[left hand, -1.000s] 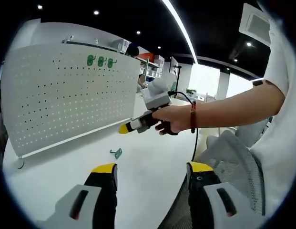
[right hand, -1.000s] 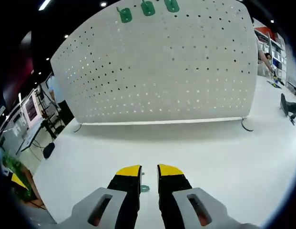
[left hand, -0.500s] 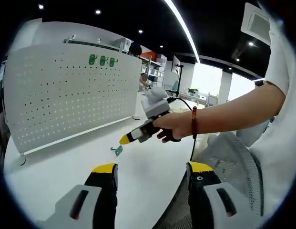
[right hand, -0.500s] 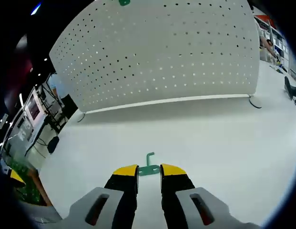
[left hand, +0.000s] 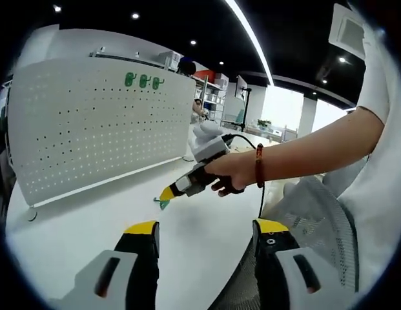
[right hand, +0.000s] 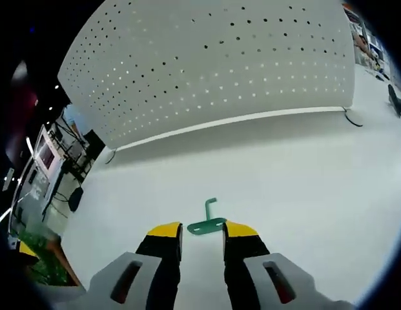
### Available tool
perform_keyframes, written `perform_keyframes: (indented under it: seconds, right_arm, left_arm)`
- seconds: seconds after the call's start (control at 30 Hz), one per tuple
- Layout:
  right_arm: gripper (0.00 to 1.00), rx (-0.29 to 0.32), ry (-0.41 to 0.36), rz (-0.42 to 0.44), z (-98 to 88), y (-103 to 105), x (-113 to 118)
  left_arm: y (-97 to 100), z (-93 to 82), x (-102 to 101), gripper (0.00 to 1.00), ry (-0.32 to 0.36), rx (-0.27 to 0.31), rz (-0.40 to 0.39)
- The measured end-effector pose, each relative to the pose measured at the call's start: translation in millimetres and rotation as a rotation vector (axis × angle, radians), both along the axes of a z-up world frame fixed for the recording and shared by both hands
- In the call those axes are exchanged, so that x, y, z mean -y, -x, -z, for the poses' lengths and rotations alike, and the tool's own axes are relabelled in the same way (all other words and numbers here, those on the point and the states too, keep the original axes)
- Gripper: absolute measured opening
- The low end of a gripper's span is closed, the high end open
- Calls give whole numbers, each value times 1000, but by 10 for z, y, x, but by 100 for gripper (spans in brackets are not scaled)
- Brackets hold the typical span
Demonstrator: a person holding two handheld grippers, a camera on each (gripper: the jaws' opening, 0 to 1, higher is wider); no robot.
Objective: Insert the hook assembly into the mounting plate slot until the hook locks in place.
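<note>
A small green hook point(right hand: 208, 223) lies flat on the white table point(right hand: 303, 181), its base plate just ahead of and between my right gripper's point(right hand: 202, 230) yellow fingertips point(right hand: 165, 230). That gripper is open, with the jaws on either side of the hook. In the left gripper view the right gripper point(left hand: 166, 194) is held by a hand, tip down at the hook point(left hand: 163, 204). The white pegboard point(left hand: 97, 123) stands upright behind, with three green hooks point(left hand: 142, 81) mounted near its top. My left gripper point(left hand: 206, 227) hovers wide open near the table's front.
The pegboard point(right hand: 206, 71) stands on thin feet point(left hand: 29, 216). A person's forearm point(left hand: 303, 152) crosses from the right above a grey mesh chair point(left hand: 310, 213). Desks with monitors point(right hand: 45, 155) lie past the table's left edge. A black object point(right hand: 397, 103) sits far right.
My right gripper has come down and forward to the green hook, so its tips now flank the base plate, spread slightly wider. The left gripper has barely moved.
</note>
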State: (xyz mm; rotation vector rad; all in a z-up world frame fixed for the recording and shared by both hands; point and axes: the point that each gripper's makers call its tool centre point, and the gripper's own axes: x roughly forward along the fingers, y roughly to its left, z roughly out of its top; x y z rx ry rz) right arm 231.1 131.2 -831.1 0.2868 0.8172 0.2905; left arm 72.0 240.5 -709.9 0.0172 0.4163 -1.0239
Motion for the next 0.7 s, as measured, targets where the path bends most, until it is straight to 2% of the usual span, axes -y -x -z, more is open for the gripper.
perform_keyframes:
  seconds: [0.3,0.4,0.47,0.57,0.7]
  right_arm:
    - [24,-63,6,42,123,-56,6]
    - [23,-59,13,54,126,-84,18]
    - [21,-65,14,46,129,-94,-5]
    - [11,-73,38,30,149,-74,5]
    - [15,-90,-3,35,146,-68,-33]
  left_arm:
    - [-46,-7,-44,60,9,-4,-16]
    - [-55,9,-74,60,4,-5,-24]
    - [-60,15,-91,60,6,-8,-29]
    - [-68,30,-112,60,3,-11,-37]
    - [-89,31,-119,60,8,-13,-43]
